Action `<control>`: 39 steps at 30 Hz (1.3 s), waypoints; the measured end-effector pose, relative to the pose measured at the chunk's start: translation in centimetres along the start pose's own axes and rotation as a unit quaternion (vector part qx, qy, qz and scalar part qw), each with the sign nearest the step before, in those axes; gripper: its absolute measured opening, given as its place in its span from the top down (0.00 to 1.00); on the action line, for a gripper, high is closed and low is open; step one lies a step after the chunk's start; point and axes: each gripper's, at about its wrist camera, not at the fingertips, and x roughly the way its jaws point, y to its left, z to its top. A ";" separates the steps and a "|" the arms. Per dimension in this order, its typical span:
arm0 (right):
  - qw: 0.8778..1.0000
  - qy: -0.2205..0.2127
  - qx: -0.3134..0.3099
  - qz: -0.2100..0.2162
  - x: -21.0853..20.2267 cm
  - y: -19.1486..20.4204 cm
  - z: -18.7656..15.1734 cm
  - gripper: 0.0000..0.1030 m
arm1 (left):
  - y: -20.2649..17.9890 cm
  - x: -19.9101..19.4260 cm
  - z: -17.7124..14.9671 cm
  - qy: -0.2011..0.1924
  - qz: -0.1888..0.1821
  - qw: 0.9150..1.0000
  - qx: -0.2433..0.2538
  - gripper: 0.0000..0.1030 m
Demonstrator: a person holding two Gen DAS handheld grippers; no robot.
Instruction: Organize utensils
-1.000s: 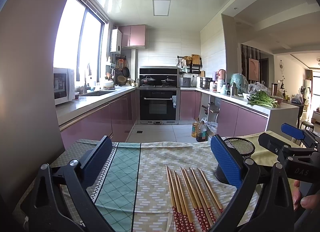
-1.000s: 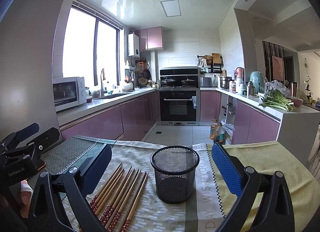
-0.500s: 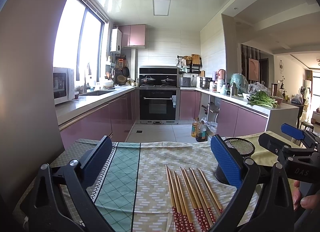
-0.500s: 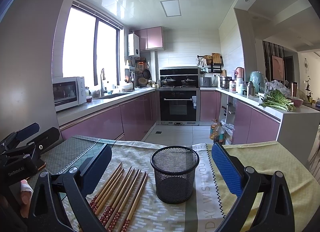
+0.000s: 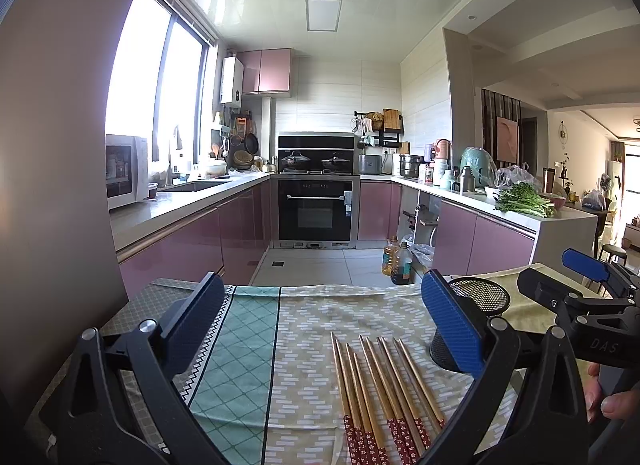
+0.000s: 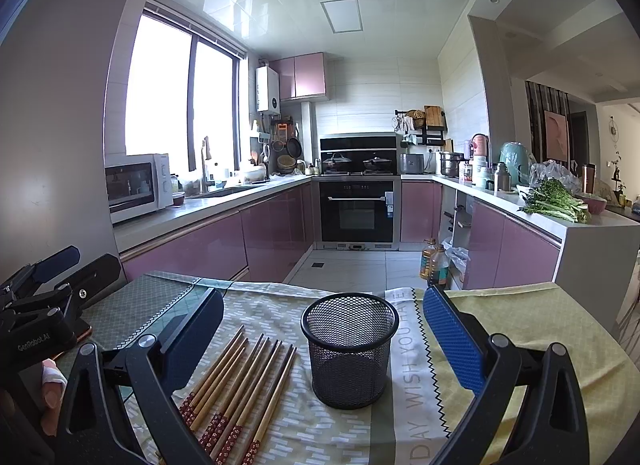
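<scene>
Several wooden chopsticks [image 5: 384,389] with red patterned ends lie side by side on the tablecloth; they also show in the right wrist view [image 6: 244,385]. A black mesh cup [image 6: 349,347] stands upright and empty just right of them, partly hidden behind a finger in the left wrist view [image 5: 476,317]. My left gripper [image 5: 320,317] is open and empty above the cloth, left of the chopsticks. My right gripper [image 6: 320,329] is open and empty, with the cup between its fingers' line of sight. Each gripper shows at the other view's edge.
The table [image 6: 540,317] carries patchwork cloths in green, beige and yellow. Its far edge faces a kitchen floor with oil bottles [image 6: 434,263]. Purple cabinets, an oven [image 6: 356,211] and a microwave [image 6: 134,185] stand beyond.
</scene>
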 end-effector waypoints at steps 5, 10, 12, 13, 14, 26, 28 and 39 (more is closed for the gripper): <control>1.000 0.000 0.000 0.000 0.0 0.0 0.0 0.06 | 0.0 0.1 0.0 0.003 -0.001 1.000 -0.001 0.05; 1.000 0.001 0.001 0.000 0.0 0.0 0.0 0.06 | 0.0 0.2 0.0 0.002 -0.002 1.000 0.000 0.05; 1.000 0.001 0.001 0.000 0.0 0.0 0.1 0.06 | 0.1 0.2 0.0 0.002 -0.002 1.000 -0.001 0.05; 1.000 0.001 0.000 0.000 0.0 0.0 0.1 0.06 | 0.1 0.2 0.0 0.002 -0.002 1.000 -0.001 0.05; 1.000 0.001 0.000 0.000 0.0 0.0 0.1 0.06 | 0.1 0.2 0.0 0.003 -0.002 1.000 -0.001 0.05; 1.000 0.002 0.002 0.000 0.1 -0.1 0.0 0.06 | 0.4 0.5 -0.2 0.010 -0.003 1.000 -0.011 0.05; 1.000 0.003 0.003 0.002 0.2 -0.1 0.0 0.06 | 0.4 0.4 -0.2 0.010 -0.001 1.000 -0.009 0.05; 1.000 0.021 0.005 0.017 0.6 0.3 -0.4 0.06 | 0.5 0.8 -0.3 0.022 -0.001 1.000 -0.005 0.05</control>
